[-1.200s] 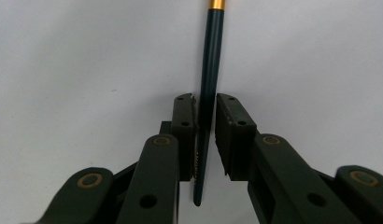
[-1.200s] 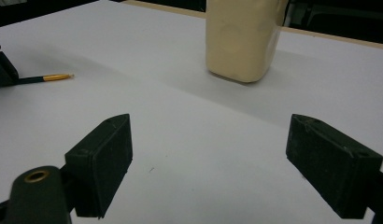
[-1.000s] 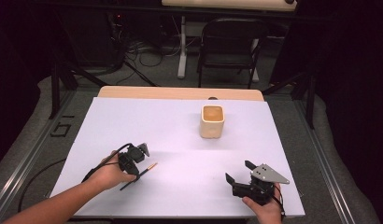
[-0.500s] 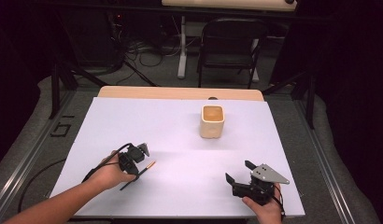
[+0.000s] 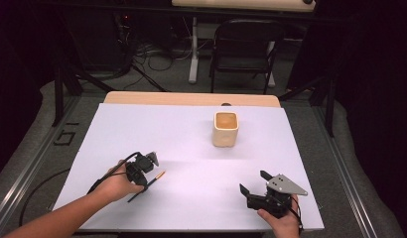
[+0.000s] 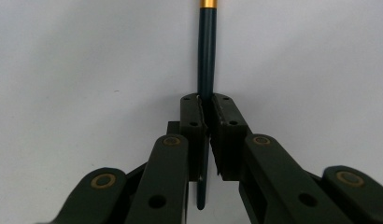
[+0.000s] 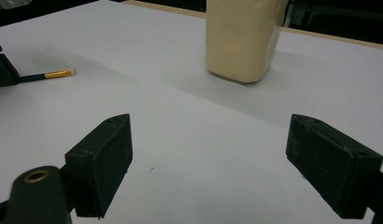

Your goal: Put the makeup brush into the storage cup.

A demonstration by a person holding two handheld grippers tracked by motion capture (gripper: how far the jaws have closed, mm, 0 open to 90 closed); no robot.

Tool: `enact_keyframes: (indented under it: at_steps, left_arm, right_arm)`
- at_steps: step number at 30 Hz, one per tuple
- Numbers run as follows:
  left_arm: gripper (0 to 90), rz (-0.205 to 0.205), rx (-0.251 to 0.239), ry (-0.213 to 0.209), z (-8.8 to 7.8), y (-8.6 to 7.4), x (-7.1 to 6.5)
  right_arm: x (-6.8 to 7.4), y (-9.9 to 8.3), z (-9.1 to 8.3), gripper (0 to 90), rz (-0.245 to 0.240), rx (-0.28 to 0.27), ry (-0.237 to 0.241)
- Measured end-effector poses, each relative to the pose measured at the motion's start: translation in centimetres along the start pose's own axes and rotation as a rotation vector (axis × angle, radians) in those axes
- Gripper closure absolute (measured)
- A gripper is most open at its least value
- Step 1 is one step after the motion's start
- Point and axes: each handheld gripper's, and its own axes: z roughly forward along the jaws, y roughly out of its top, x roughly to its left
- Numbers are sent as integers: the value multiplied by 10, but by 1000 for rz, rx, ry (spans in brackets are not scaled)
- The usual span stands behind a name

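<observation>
1. Gripping a slim dark-blue pencil with a gold metal band (image 6: pixel 207 56), the left gripper (image 5: pixel 143 166) has its jaws clamped on the shaft, low over the white table sheet (image 5: pixel 181 134).
2. Standing mid-table, well apart from both grippers, is a cream square cup (image 5: pixel 226 128); no writing is legible on it.
3. Resting near the table's front edge, the right gripper (image 5: pixel 252 182) has its jaws wide apart, holding nothing.

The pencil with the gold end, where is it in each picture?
High view: the pencil lies low on the left, shut in the left hand-held gripper.
Left gripper view: the pencil runs straight up the middle between the closed jaws.
Right gripper view: its gold end pokes in at the left edge.
Shared landmark: the white table, also and.
</observation>
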Motion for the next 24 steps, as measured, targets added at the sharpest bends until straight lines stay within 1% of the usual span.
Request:
enact_keyframes:
  at_steps: [4,6,7,9,12,24]
  left_arm:
    - [841,2,0,5,0,0,0]
    - [842,2,3,-1,0,0,0]
    - [842,3,3,-1,0,0,0]
    - [842,3,4,1,0,0,0]
    - [843,2,0,2,0,0,0]
    - [844,-6,-13,-17,-2,-2,3]
  right_arm:
    - [0,0,0,144,0,1,1]
    - [0,0,0,144,1,-2,2]
    - [0,0,0,144,0,5,2]
    - [0,0,1,144,2,-14,-2]
    - [0,0,1,144,1,-9,0]
    - [0,-1,1,144,1,-10,-2]
